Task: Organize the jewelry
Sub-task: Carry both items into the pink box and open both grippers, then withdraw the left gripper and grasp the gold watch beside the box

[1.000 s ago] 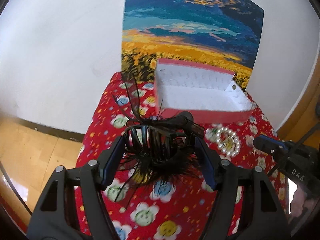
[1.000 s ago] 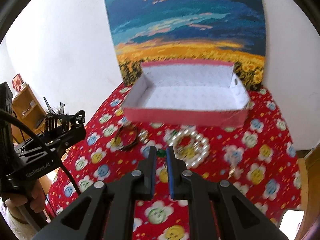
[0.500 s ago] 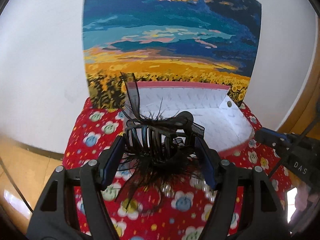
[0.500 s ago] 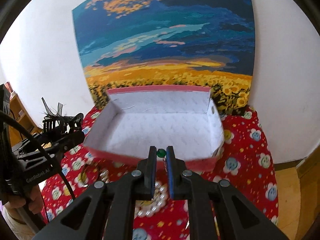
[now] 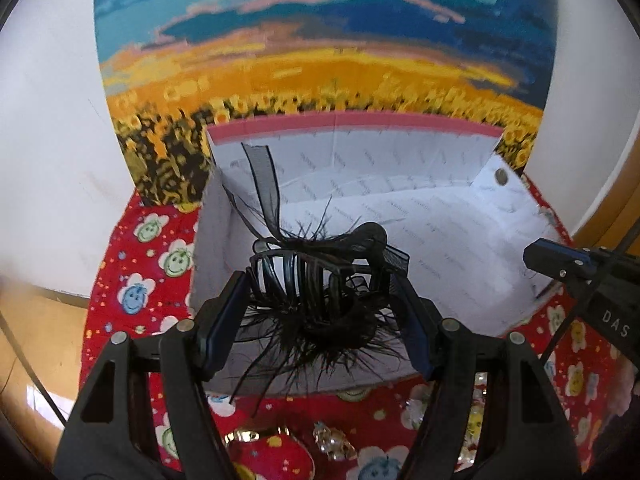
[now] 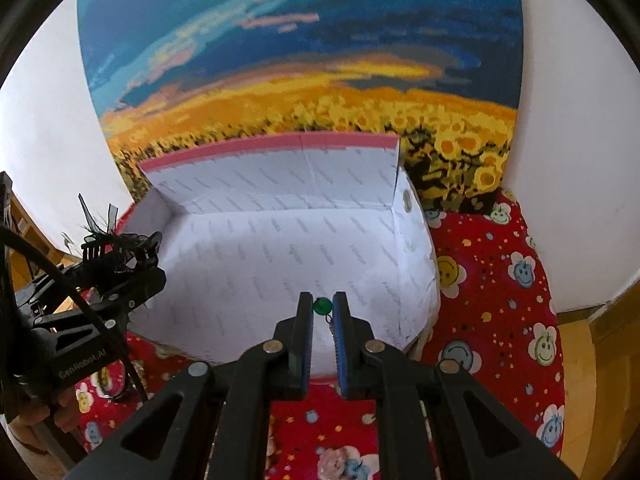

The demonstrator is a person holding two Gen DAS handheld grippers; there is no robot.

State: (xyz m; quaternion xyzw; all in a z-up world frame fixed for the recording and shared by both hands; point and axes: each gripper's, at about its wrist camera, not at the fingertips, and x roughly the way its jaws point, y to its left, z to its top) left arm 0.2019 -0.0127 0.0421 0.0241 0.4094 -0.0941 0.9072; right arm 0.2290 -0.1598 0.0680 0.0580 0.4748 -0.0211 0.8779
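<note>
We count two grippers, both over one open box point(image 5: 440, 216) with white lining and pink outer walls. The box sits on a red tablecloth point(image 6: 492, 280) printed with smiley flowers, against one sunflower-field painting point(image 6: 300, 60) on the white wall.

Left gripper point(image 5: 320, 308): jaws set wide, clamped on one black hair claw clip point(image 5: 316, 280) with black feathers and a sheer ribbon sticking up. The clip spans the gap, both pads touching its sides. It hangs above the near-left part of the box interior, not resting on the floor of the box as far as we can tell.

Right gripper point(image 6: 322, 312): jaws nearly closed, pinching one small piece with a green bead point(image 6: 322, 306) at the tips; a thin chain or hook runs down between the pads, too small for us to identify. It is over the near-right part of the box.

Inside the box we see no jewelry lying, just one round metal snap point(image 5: 501, 176) on the right wall.

On the cloth in front of the box, left wrist view: one gold-toned piece point(image 5: 240, 438), one small crystal piece point(image 5: 334, 442), and pearl beads point(image 5: 472, 412) at the right, partly hidden by the finger. In the right wrist view, one dark ring-shaped item point(image 6: 116, 384) lies at the left, partly hidden.
</note>
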